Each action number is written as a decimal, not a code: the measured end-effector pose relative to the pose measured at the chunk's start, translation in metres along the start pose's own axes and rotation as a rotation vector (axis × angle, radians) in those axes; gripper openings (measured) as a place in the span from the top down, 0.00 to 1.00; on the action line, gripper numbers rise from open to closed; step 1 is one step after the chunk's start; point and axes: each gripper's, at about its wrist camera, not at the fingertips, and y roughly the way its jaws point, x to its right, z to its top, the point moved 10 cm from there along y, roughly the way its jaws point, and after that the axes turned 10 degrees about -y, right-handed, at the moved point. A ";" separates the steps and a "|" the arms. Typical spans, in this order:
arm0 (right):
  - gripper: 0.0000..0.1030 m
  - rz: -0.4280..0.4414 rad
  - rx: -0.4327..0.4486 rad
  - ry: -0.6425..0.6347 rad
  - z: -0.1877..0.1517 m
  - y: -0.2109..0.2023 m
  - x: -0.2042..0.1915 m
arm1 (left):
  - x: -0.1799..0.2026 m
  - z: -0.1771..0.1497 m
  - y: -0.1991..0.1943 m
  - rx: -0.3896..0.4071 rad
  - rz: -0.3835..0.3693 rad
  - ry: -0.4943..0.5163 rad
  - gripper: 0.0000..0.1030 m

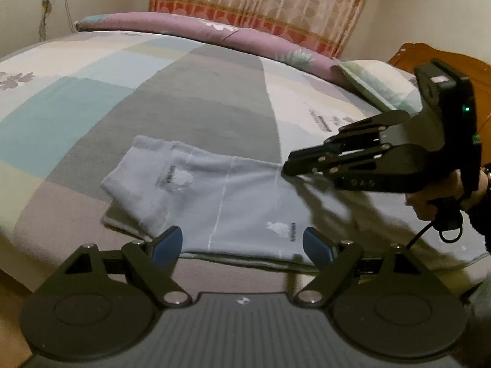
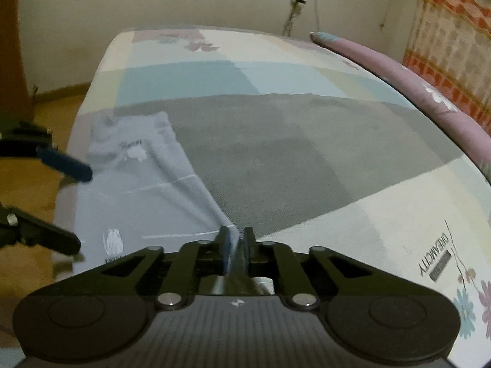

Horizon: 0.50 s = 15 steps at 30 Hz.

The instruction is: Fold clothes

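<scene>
- Pale-blue cotton, my garment [image 1: 233, 202] lies flat near the bed's [image 1: 211, 107] front edge, partly folded, two small white prints showing.
- My right gripper [image 2: 236, 239] is clamped on its far right corner, fabric pinched between the pads and drawn up in a ridge.
- My left gripper [image 1: 242, 242] hangs above the near hem, jaws wide apart, holding nothing.
- To fold well, I judge I should grip the near corner too, lift both evenly and lay the edge over without dragging.
- Only the right wrist view shows cloth inside the pinch; only the left wrist view shows my hand [image 1: 442, 199] on the handle and the pillow [image 1: 377, 82].
</scene>
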 end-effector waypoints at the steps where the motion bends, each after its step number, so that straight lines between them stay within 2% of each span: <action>1: 0.85 -0.006 0.011 -0.001 0.002 -0.009 -0.001 | 0.002 0.004 -0.002 0.008 -0.006 0.012 0.17; 5: 0.77 0.035 0.011 -0.001 -0.003 -0.039 -0.017 | 0.006 0.013 0.001 0.032 0.009 0.035 0.17; 11: 0.77 0.153 -0.037 0.066 -0.040 -0.064 -0.049 | 0.017 -0.009 0.011 -0.029 0.010 0.049 0.17; 15: 0.77 0.195 -0.049 0.022 -0.052 -0.079 -0.070 | 0.020 -0.007 0.001 -0.021 0.009 0.066 0.17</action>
